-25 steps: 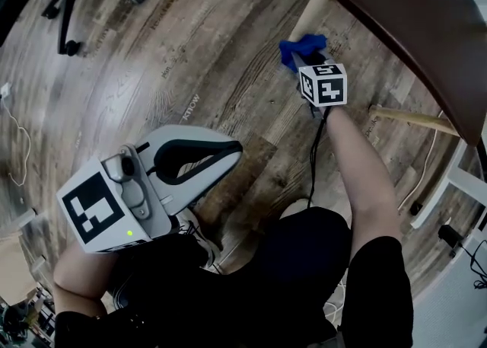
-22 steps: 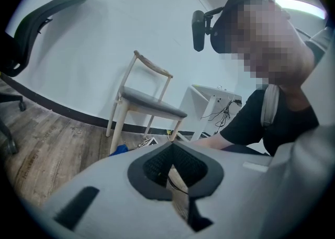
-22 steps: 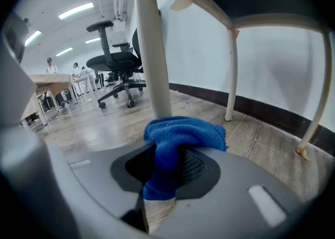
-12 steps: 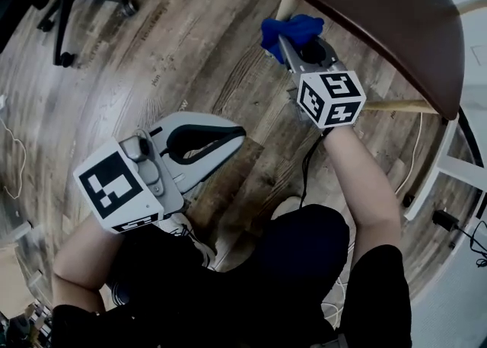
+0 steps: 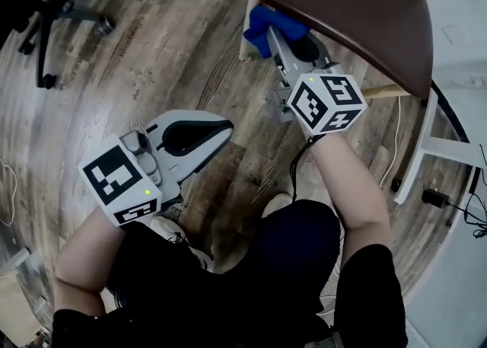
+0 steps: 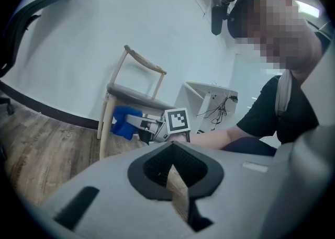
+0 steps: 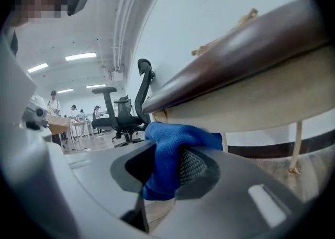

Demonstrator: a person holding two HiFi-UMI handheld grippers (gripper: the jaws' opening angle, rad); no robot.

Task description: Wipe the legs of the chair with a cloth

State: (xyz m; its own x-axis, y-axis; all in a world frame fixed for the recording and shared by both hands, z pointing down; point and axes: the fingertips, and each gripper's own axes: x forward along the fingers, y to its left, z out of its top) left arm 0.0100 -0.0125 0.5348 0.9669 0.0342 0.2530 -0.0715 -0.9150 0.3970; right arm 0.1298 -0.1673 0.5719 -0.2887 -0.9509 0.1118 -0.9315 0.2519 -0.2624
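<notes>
A chair with a dark brown seat [image 5: 342,11] and pale wooden legs stands ahead of me. My right gripper [image 5: 275,33] is shut on a blue cloth [image 5: 265,25], and the cloth presses against the front leg [image 5: 246,34] just under the seat's edge. In the right gripper view the cloth [image 7: 167,154] bunches between the jaws, below the seat's underside [image 7: 251,102]. My left gripper [image 5: 222,127] hangs shut and empty over the floor, to the lower left of the chair. From the left gripper view I see the cloth [image 6: 124,122] against that leg [image 6: 104,128].
A black office chair's wheeled base [image 5: 53,11] stands at the far left on the wood floor. A white desk frame [image 5: 426,141] and cables [image 5: 464,217] lie to the right of the chair. My legs and a shoe [image 5: 171,232] fill the bottom of the head view.
The right gripper has carried the cloth up along the chair leg, from lower down to just beneath the seat. The left gripper has stayed about where it was.
</notes>
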